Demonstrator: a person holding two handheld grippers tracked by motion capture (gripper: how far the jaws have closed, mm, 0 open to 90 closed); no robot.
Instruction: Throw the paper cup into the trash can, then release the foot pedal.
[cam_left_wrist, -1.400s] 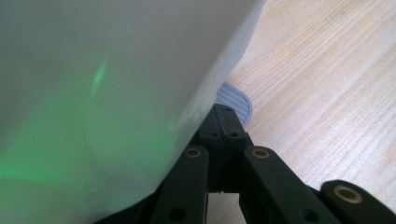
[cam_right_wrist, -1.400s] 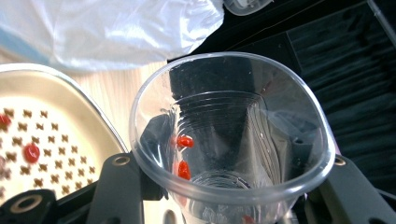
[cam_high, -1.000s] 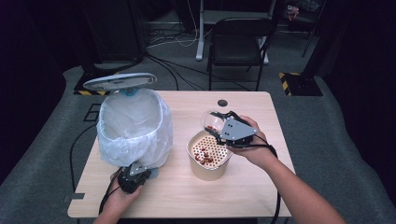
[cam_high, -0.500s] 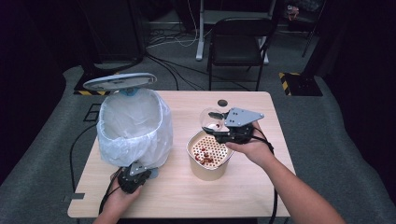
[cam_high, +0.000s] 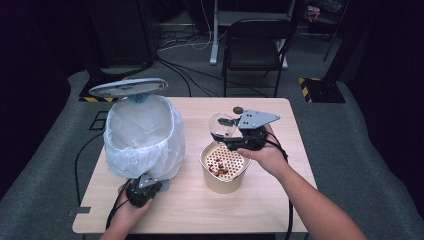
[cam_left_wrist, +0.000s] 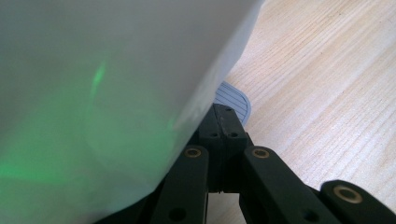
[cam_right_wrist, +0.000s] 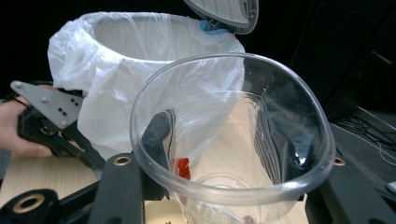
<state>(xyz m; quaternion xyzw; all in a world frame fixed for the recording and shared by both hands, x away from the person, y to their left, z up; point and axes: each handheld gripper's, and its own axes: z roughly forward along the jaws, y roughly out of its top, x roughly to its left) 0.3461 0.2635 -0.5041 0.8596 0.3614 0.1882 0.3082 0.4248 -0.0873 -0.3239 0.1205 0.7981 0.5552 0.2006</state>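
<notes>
A clear plastic cup (cam_high: 219, 129) lies tilted on its side above a beige strainer bowl (cam_high: 206, 156) that holds red bits (cam_high: 219, 167). My right gripper (cam_high: 226, 125) is shut on the cup, whose mouth faces the bin. In the right gripper view the cup (cam_right_wrist: 243, 93) sits between my jaws, with a red bit (cam_right_wrist: 183, 168) stuck inside. A white-lined pedal bin (cam_high: 145, 135) stands on the left with its lid (cam_high: 128, 87) up. My left gripper (cam_high: 142, 191) is shut, its tips (cam_left_wrist: 223, 114) on the grey pedal (cam_left_wrist: 233, 95).
A small black round object (cam_high: 238, 110) lies on the table behind the cup. A black chair (cam_high: 255, 47) stands beyond the table's far edge. Bare wood (cam_high: 280, 200) shows in front of and to the right of the strainer.
My right gripper has turned with the cup, from pointing down over the strainer to lying level and facing the bin. The left gripper has kept still on the pedal.
</notes>
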